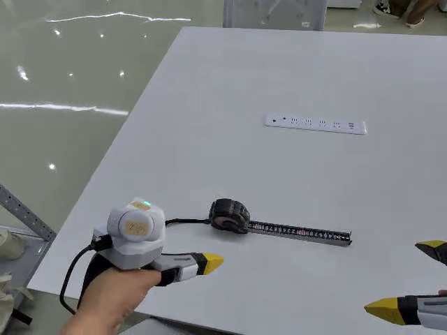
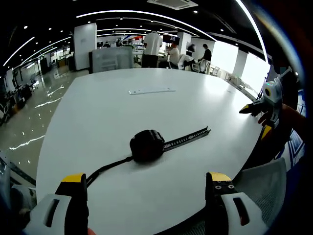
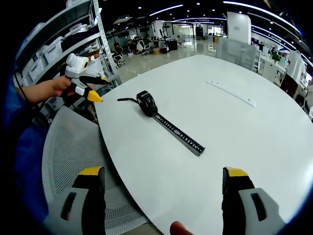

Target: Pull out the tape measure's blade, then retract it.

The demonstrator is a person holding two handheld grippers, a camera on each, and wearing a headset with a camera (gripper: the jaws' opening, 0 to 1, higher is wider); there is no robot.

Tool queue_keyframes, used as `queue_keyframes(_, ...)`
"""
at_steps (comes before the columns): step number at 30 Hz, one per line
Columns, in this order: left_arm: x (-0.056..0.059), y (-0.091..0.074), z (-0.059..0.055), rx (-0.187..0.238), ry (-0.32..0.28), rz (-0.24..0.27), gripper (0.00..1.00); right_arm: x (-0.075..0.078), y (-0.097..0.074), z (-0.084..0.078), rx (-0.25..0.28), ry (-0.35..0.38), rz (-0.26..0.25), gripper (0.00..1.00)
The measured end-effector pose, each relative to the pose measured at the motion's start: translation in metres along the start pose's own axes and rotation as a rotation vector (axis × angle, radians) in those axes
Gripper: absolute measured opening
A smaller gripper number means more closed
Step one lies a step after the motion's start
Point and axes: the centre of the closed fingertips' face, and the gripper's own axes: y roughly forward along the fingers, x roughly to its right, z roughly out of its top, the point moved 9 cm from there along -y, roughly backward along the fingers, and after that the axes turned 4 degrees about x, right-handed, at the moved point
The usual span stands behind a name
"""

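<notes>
Two hand-held grippers hang by the near edge of the table [image 1: 279, 167], both with jaws spread wide and nothing between them. The left hand-held gripper [image 2: 145, 178] is by the near left corner and the right hand-held gripper [image 3: 163, 172] is off to the near right. The tape measure [image 1: 229, 215] lies on the table between them, well apart from both, with a thin strap [image 1: 185, 221] trailing from its black case towards the left. The blade [image 1: 300, 232] is already drawn out and lies flat, pointing right, so retracting looks like the step left. A white power strip [image 1: 314, 123] sits farther back, well clear.

The case is probably hard, rounded and fairly dense for its bulk. It is best pinched across its two broad faces, where jaws will not slide off the curve. The blade is likely a thin, springy metal strip, stiff along its length yet easy to kink. Its far tip is the place to hold it, and it may whip back once released. Whether a lock holds it I cannot tell.
</notes>
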Motion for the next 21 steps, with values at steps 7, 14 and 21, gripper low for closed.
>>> queue_keyframes(7, 0.004, 0.017, 0.001, -0.010, -0.024, 0.002, 0.96, 0.007, 0.018, 0.001, -0.016, -0.013, 0.014, 0.95)
queue_keyframes(14, 0.010, 0.033, 0.000, -0.019, -0.072, -0.005, 0.95, 0.014, 0.030, 0.005, -0.035, -0.034, 0.024, 0.94)
queue_keyframes(21, 0.013, 0.047, 0.005, -0.012, -0.109, -0.002, 0.94, 0.019, 0.046, 0.003, -0.080, -0.067, 0.047, 0.92)
